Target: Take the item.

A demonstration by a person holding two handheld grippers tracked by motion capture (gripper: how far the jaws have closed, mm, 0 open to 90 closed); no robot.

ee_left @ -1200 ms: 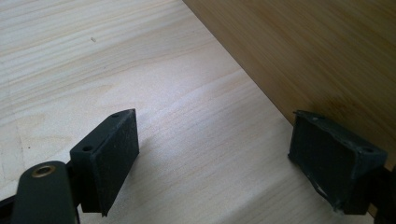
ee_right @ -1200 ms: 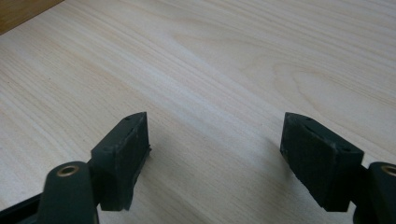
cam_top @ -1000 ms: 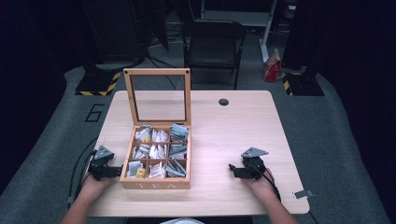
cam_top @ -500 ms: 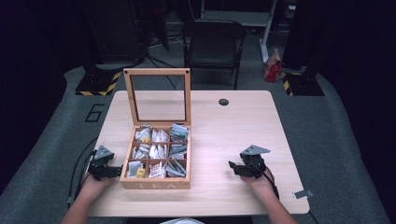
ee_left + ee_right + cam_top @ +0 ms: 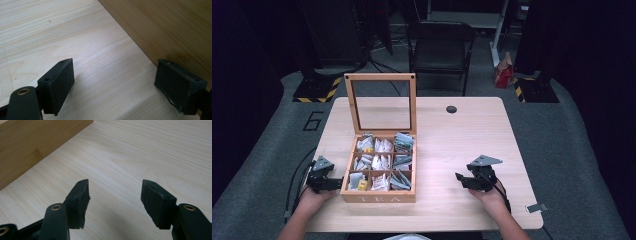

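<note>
Pale matt wooden table (image 5: 462,150), smooth darker wooden tea box (image 5: 379,192), matt black rubbery fingers (image 5: 80,197)

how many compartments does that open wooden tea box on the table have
9, in a three-by-three grid inside the tea box: three along the hinged lid side, three across the middle, three along the front wall. All hold tea bags.

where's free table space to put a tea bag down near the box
Widest bare patch: between the tea box and the right gripper, running back to the black hole. Crowded: the left gripper sits close against the box's left wall.
</note>
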